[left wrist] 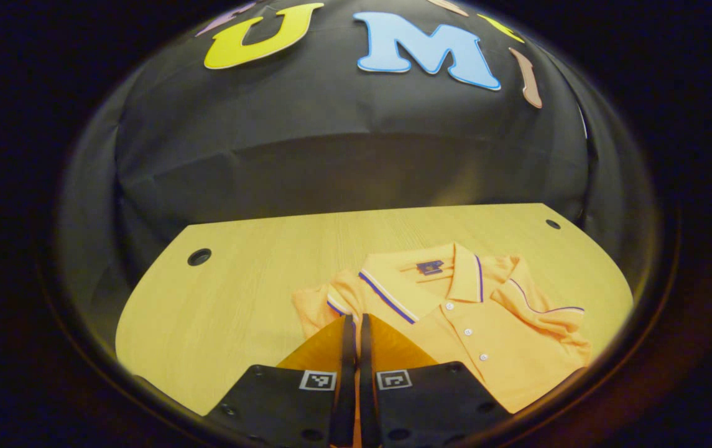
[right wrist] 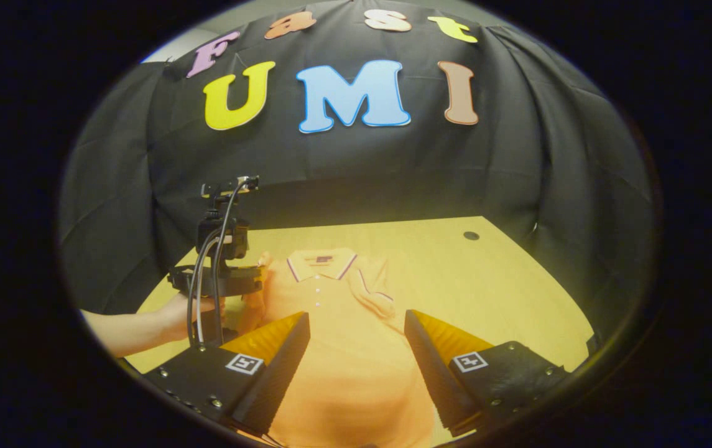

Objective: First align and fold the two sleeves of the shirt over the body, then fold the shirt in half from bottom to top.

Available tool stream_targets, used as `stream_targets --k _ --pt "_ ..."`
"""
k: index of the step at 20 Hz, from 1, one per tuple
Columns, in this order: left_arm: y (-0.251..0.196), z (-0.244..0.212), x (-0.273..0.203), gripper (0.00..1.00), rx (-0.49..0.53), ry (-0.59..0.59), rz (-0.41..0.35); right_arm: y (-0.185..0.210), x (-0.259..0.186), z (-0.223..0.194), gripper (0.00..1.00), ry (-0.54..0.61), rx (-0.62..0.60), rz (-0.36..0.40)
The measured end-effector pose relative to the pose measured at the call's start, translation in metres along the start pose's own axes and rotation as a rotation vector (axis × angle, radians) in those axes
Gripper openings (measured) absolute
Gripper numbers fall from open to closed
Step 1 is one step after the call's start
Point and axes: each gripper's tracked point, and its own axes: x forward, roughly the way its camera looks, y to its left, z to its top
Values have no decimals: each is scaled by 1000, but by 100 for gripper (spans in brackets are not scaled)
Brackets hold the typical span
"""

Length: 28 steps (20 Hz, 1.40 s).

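The shirt is lying on the table, collar pointing away from the wide-open right gripper. The left gripper is pinching its sleeve, jaws nearly closed.

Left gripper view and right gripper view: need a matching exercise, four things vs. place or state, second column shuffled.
Things
1. left gripper
2. right gripper
3. orange polo shirt with purple-striped collar
4. round dark hole

Place or state
A. lies spread on the light wooden table, collar toward the booth wall
B. jaws wide apart, over the shirt's body
C. jaws closed together, at the shirt's sleeve side
D. in the tabletop near its far edge, apart from the shirt

Pairs: 1-C, 2-B, 3-A, 4-D
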Motion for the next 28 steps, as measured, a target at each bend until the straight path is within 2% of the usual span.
stream_targets --k 4,6,7,8,10,12,14,20,28 --pt "-11 -2 -5 26 41 12 -42 -2 -2 -5 95 7 16 -4" --pt "-15 0 -11 55 35 12 -47 -7 -3 -4 95 0 1 -1" --pt "-16 1 -17 65 24 9 -49 -9 -4 -4 95 -2 -6 0" --pt "-16 2 -23 82 7 5 -46 -11 -4 -3 95 -1 -11 1" --pt "-13 1 -41 98 -29 1 -39 -15 -7 -4 95 -7 -15 7" --pt "-7 -5 -65 99 -60 -1 -23 -19 -9 -10 95 -8 -33 13" --pt "-1 -13 -92 96 -69 -9 -10 -22 -12 -20 95 2 -45 29" --pt "2 -53 -175 95 -42 -3 6 -40 -26 -62 95 42 -36 43" --pt "-24 -140 -277 95 -100 33 26 -54 -64 -127 95 137 -43 73"
